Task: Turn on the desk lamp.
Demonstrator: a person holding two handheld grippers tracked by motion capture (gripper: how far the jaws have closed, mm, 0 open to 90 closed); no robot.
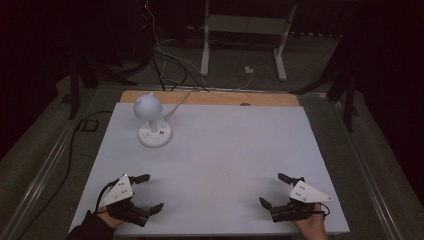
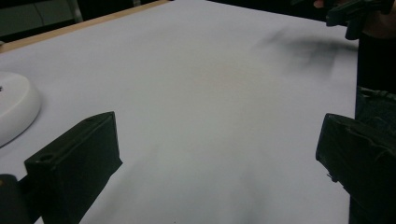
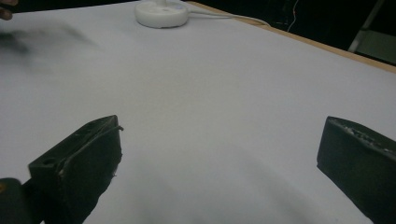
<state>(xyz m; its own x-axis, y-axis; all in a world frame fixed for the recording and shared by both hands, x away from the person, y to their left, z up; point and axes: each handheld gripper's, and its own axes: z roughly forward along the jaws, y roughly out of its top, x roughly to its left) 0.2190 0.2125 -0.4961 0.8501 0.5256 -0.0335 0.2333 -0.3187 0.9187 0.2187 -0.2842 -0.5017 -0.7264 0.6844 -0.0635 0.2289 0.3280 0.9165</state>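
Observation:
A small white desk lamp [image 1: 151, 121] with a round base [image 3: 161, 14] stands at the far left of the white table top [image 1: 220, 150]; its white cable runs off the back edge. My left gripper [image 1: 148, 191] rests near the front left corner, jaws wide open with nothing between them. My right gripper [image 1: 275, 190] rests near the front right corner, also wide open and empty. In the left gripper view the lamp base [image 2: 11, 109] lies at the left edge, and the other hand's gripper [image 2: 355, 14] is at the top right.
A wooden strip [image 1: 210, 98] edges the table's far side. Beyond it, cables [image 1: 165, 60] and a white frame's legs [image 1: 242, 45] lie on the dark floor. A black cable [image 1: 70, 150] runs along the table's left side.

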